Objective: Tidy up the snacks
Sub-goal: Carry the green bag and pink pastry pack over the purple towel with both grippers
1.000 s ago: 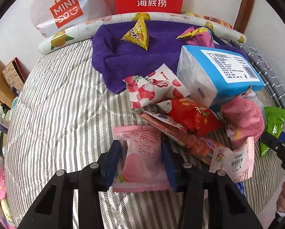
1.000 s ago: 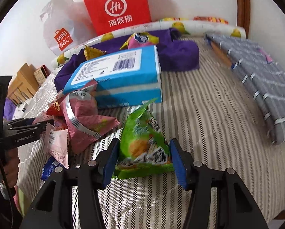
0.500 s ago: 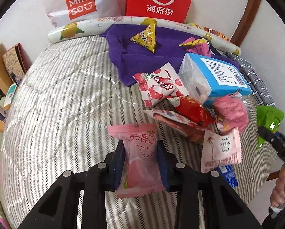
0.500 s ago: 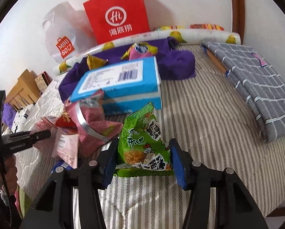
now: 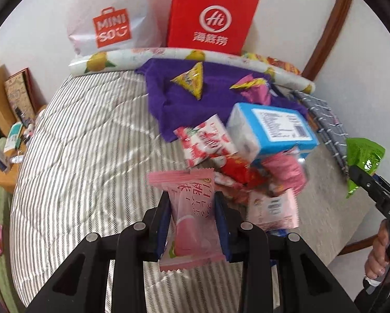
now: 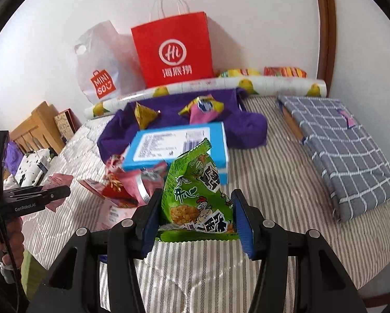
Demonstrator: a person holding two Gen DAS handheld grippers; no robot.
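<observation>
My left gripper (image 5: 192,208) is shut on a pink snack packet (image 5: 191,216) and holds it above the striped bed (image 5: 90,156). My right gripper (image 6: 196,208) is shut on a green snack bag (image 6: 197,195), also lifted; that bag shows at the right edge of the left wrist view (image 5: 363,156). A pile of snack packets (image 5: 247,172) lies beside a blue box (image 5: 273,127). A yellow triangular packet (image 5: 191,79) and a pink-yellow packet (image 5: 252,88) rest on a purple cloth (image 5: 174,99).
A red paper bag (image 6: 172,49) and a white Miniso bag (image 6: 101,67) stand against the wall behind a fruit-print roll (image 6: 208,86). A folded grey checked cloth (image 6: 343,151) lies on the right. Wooden furniture (image 6: 36,127) stands left of the bed.
Both grippers have risen and pulled back from the pile, each carrying its packet up off the bed. The left closed tighter on the pink packet.
</observation>
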